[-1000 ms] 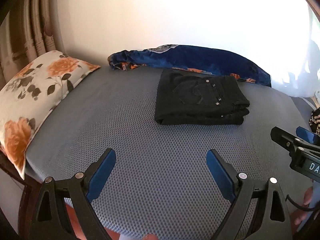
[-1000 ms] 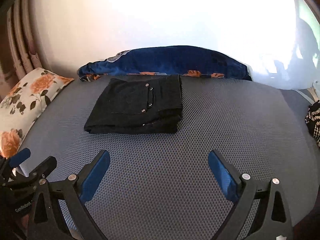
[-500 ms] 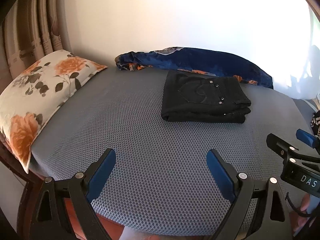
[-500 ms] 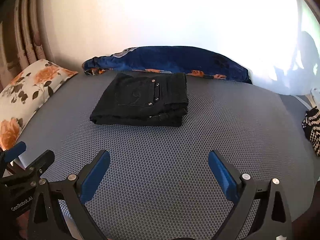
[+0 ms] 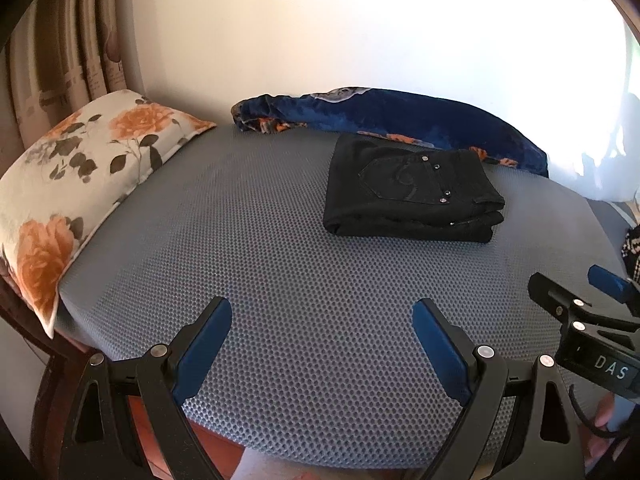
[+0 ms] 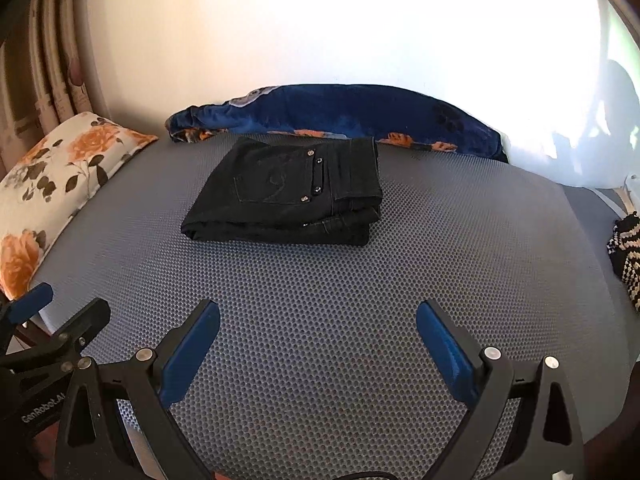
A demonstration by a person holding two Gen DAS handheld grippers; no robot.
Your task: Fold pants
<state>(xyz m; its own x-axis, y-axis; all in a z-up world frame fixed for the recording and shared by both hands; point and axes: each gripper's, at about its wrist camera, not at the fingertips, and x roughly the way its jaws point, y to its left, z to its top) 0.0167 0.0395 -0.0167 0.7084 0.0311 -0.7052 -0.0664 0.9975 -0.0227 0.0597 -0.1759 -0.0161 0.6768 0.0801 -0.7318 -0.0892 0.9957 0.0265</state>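
The pants (image 5: 412, 196) lie folded into a compact black rectangle on the far half of the bed (image 5: 280, 280), pocket side up, layered edges facing the cameras, just in front of the blue blanket (image 5: 400, 120). The stack looks square and even; the folding appears complete in my judgement. Both tools hang over the near edge of the bed, well apart from the garment. The left tongs (image 5: 322, 344) are released, jaws spread wide and empty. The right tongs (image 6: 318, 340) are likewise released and hold nothing. The step in hand is the retreat: it is best done by drawing both tools straight back, clear of the stack, without snagging the cover. A floral pillow (image 5: 80, 184) rests at the left end, untouched.
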